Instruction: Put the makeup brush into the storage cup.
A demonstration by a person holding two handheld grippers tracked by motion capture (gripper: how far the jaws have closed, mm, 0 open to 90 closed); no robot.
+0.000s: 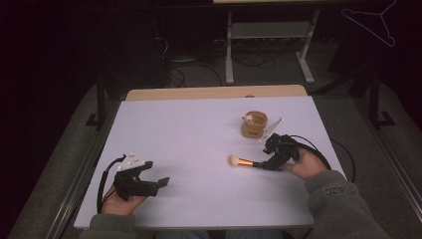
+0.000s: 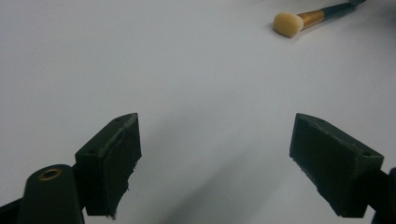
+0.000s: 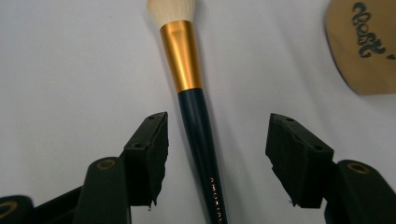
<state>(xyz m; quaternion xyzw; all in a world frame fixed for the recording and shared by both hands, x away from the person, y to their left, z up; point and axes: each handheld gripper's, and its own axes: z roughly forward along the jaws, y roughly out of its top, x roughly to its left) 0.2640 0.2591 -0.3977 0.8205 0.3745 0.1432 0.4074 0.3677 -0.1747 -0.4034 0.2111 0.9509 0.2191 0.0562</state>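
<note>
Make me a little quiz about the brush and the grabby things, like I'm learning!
1. True or false: the right gripper is shut tight on the brush.
2. Which is nearer the cup: A) left gripper B) right gripper?
3. Fill in: the brush's band between bristles and handle is coloured ____.

Key:
1. False. Its jaws stand open on either side of the handle.
2. B.
3. Gold.

High view looks down from above; gripper views skim low — all share the brush (image 1: 240, 162).
</note>
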